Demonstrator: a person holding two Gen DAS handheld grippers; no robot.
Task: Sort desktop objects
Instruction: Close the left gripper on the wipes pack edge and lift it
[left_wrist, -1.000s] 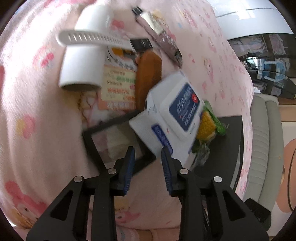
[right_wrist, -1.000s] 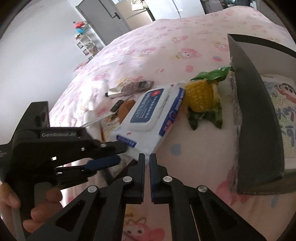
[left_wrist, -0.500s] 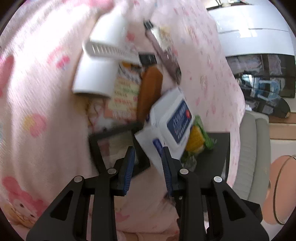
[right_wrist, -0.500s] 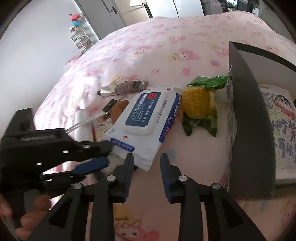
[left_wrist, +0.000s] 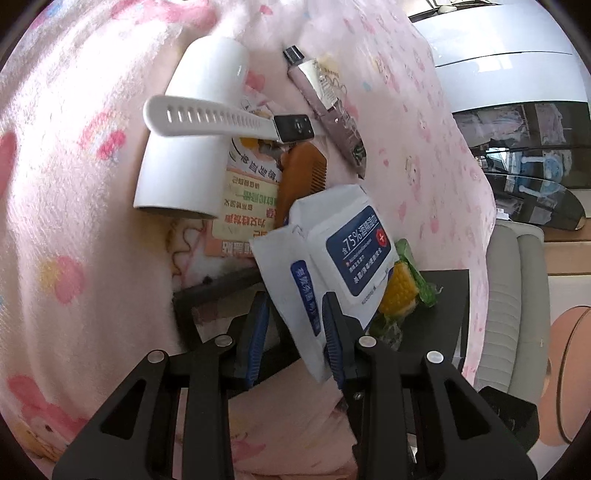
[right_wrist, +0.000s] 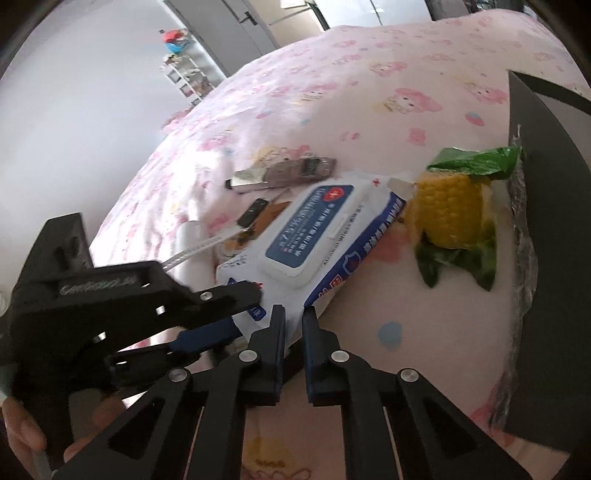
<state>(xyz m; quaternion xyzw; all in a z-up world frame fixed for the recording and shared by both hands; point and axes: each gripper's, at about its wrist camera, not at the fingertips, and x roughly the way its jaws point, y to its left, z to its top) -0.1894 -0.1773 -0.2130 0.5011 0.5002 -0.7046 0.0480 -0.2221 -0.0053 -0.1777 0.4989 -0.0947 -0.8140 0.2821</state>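
With your left tool (left_wrist: 294, 301) clamped on the wipes pack (left_wrist: 351, 251) corner (right tool (right_wrist: 293, 312) just closed, empty), lift slowly, clear of the corn (right_wrist: 450, 214).

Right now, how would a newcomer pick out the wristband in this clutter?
On the pink cartoon-print blanket, find the white cylinder. The wristband lies across it: a white strap with a row of slots, ending in a small black module, the only strap here.
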